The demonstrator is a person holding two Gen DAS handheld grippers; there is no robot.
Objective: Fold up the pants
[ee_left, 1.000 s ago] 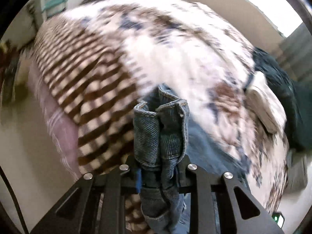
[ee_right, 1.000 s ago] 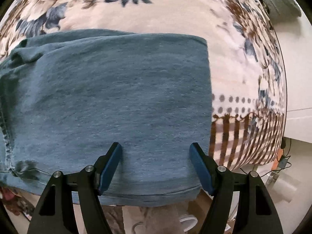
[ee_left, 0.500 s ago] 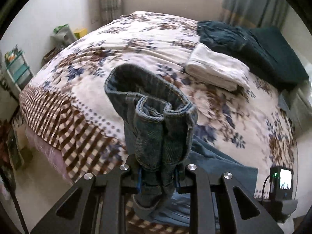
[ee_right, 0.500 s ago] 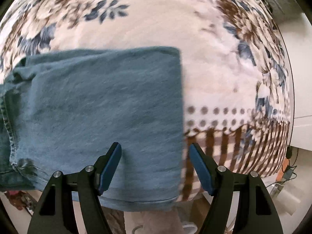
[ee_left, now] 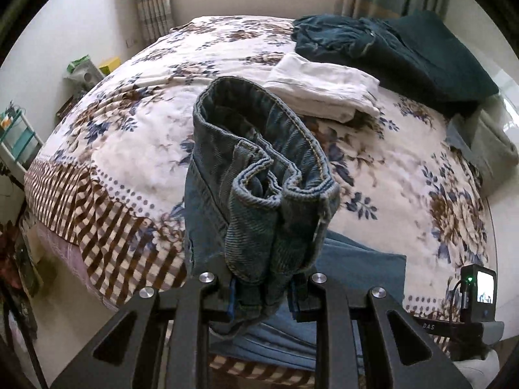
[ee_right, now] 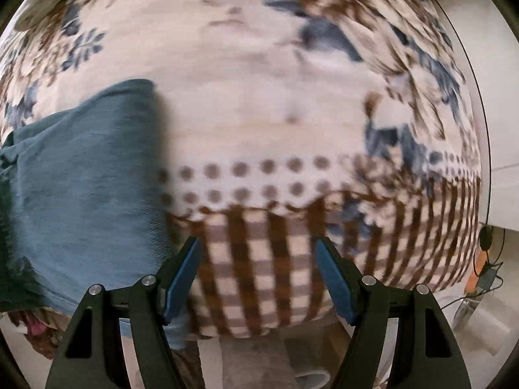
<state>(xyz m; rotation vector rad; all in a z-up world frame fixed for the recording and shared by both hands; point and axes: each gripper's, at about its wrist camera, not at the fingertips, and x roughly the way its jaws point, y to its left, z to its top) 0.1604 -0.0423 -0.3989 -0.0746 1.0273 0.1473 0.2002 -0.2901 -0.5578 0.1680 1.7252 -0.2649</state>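
My left gripper (ee_left: 264, 287) is shut on the bunched waistband end of the blue jeans (ee_left: 259, 175), held up above the bed. The rest of the jeans lies folded flat on the bed below (ee_left: 360, 269). In the right wrist view the folded jeans (ee_right: 87, 194) lie at the left on the floral bedspread (ee_right: 259, 97). My right gripper (ee_right: 258, 278) is open and empty, over the checked border of the bedspread just right of the jeans' edge.
A folded white garment (ee_left: 324, 87) and dark green clothes (ee_left: 389, 45) lie at the far side of the bed. A grey folded item (ee_left: 486, 149) is at the right edge. A small camera with a lit screen (ee_left: 480, 295) stands at the lower right.
My left gripper has lifted and tilted up with the waistband, so more of the bed shows. My right gripper has slid right, off the folded jeans, onto the checked border.
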